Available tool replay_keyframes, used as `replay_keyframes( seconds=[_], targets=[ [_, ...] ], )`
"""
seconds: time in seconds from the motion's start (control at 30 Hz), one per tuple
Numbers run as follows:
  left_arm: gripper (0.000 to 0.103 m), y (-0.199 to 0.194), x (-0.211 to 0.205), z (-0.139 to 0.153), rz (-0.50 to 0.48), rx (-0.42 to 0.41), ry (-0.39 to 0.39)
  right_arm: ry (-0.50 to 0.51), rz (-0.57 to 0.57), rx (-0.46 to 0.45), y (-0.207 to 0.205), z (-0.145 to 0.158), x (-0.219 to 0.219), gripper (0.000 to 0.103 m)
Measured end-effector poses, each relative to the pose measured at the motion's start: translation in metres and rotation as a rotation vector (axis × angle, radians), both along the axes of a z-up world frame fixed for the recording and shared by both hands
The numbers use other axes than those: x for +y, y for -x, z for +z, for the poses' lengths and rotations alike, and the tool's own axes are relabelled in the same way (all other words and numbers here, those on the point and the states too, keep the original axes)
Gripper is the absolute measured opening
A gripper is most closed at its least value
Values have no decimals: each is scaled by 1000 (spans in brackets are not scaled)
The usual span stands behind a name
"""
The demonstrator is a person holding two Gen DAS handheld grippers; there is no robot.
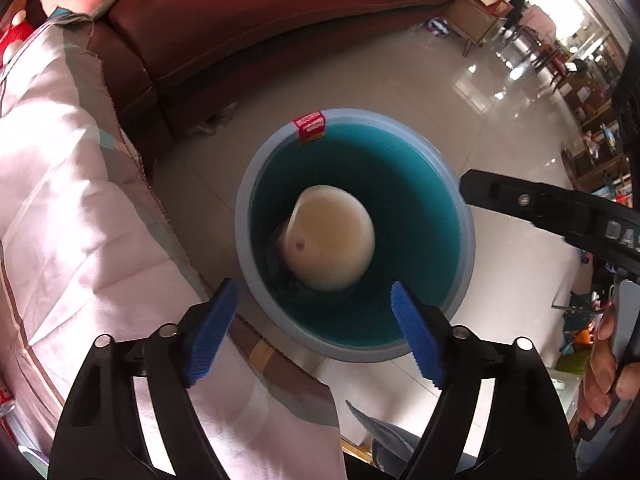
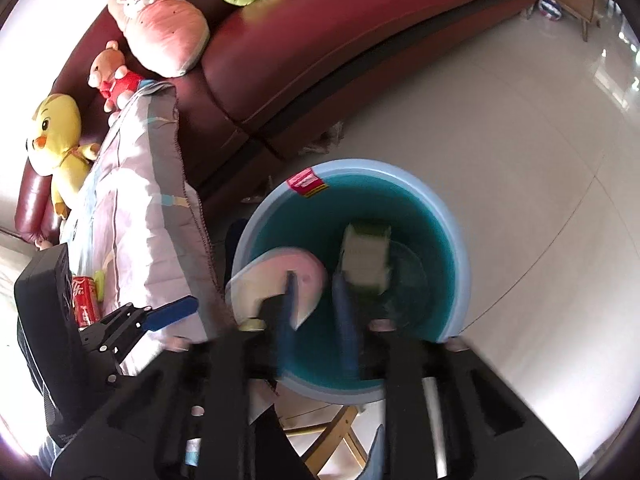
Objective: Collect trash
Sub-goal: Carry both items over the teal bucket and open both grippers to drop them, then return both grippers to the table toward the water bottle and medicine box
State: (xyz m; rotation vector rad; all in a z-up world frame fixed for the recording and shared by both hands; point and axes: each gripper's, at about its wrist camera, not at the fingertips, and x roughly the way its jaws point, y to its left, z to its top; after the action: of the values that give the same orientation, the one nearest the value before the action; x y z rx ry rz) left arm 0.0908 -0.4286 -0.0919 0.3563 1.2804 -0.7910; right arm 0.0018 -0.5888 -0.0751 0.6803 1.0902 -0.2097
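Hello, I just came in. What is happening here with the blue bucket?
A person is collecting trash with a hand-held gripper in each hand, both poised over a blue bucket standing on the floor beside a red sofa. The left gripper is open with nothing between its pads; a pale round lid is below it inside the bucket. The right gripper is also open, and a small white-and-green carton, blurred, is in the bucket just beyond its fingers.

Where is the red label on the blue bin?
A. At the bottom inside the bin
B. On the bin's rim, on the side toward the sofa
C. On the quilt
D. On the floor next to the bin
B: the red label sits folded over the rim of the blue bin, on the edge nearest the sofa.
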Motion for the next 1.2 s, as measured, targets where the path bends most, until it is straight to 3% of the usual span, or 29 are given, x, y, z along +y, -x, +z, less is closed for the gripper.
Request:
replay_keyframes(
  seconds=[0.13, 0.2, 0.3, 0.4, 0.6, 0.87, 1.2],
  targets=[
    [82, 0, 7, 0, 14, 5, -1, 25, -14, -8, 5, 6, -1, 45],
    [84, 1, 12, 0, 19, 9, -2, 28, -27, -6, 7, 8, -2, 58],
    [85, 3, 17, 2, 23, 4, 2, 31, -38, -3, 8, 10, -2, 68],
    [88, 5, 23, 5, 30, 2, 11, 29, -46, 10, 10, 12, -1, 72],
    [92, 10, 38, 15, 52, -6, 34, 37, -45, 35, 14, 16, 8, 73],
    [92, 14, 83, 38, 108, -47, 79, 79, 47, 26, 10, 39, 51, 73],
    [95, 16, 194, 74, 260, -127, 110, 140, 209, -14, -15, 77, 141, 77]
  ],
)
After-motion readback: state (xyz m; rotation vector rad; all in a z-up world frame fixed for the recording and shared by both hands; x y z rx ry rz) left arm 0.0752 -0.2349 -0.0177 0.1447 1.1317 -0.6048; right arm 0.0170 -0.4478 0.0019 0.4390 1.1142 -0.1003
